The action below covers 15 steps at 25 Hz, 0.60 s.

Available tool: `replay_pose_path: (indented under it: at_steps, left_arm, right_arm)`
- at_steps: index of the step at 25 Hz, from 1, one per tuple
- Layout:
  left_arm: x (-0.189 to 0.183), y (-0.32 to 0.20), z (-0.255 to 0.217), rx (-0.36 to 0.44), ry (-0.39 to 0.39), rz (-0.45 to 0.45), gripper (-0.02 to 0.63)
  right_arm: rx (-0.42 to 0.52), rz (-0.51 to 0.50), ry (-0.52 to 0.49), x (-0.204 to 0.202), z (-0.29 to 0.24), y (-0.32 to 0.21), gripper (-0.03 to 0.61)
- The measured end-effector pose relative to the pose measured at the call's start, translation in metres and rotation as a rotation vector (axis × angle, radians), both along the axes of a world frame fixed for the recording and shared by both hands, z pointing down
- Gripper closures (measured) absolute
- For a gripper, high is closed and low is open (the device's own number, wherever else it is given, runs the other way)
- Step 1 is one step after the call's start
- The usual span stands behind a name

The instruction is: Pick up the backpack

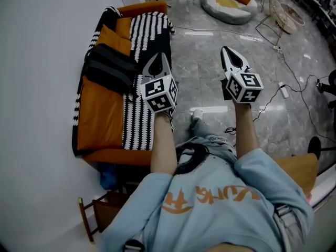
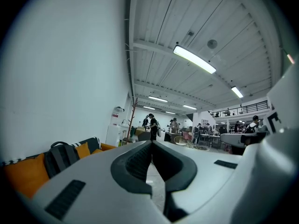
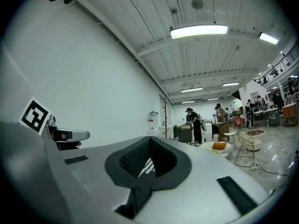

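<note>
Closed and empty, the left claw (image 1: 159,59) and right claw (image 1: 229,54) are hovering short of the black fabric backpack (image 1: 107,67) at the orange cushioned sofa's (image 1: 97,114) back edge, likely needing to open onto a strap.

Tally from my remote station, head view first.

- Backpack (image 1: 107,67): one, left of frame.
- Sofa (image 1: 97,117): one.
- Striped throw (image 1: 140,96): one.
- Grippers: two, the left gripper (image 1: 161,56) and the right gripper (image 1: 227,50).
- Marker cubes (image 1: 159,93): two, one per gripper.
- Round floor cushion (image 1: 231,7): one, top centre.
- Wire chairs (image 3: 246,146): I count two, right side of the right gripper view.
- People (image 2: 153,125) in the far hall, left gripper view: perhaps six, but the figures are too small and overlapped for a firm number.
</note>
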<state>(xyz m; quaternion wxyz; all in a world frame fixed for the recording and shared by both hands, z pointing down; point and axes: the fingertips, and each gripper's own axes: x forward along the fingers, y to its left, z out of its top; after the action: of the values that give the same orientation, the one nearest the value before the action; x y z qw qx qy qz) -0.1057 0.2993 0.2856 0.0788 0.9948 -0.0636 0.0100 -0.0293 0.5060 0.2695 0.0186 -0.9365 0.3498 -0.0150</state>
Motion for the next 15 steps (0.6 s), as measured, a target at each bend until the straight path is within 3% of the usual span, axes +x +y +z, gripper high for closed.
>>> replay_pose_path:
  at_steps: [7,15]
  left_arm:
    - [0.027,-0.049,0.018,-0.009,-0.03,-0.073,0.594]
    - [0.129,-0.074,0.032,0.004,-0.075,-0.081,0.594]
  right_arm:
    - [-0.001,-0.064,-0.029,0.04,0.022,-0.047,0.581]
    - [0.012,-0.069,-0.082,0.153,0.039,-0.075,0.581]
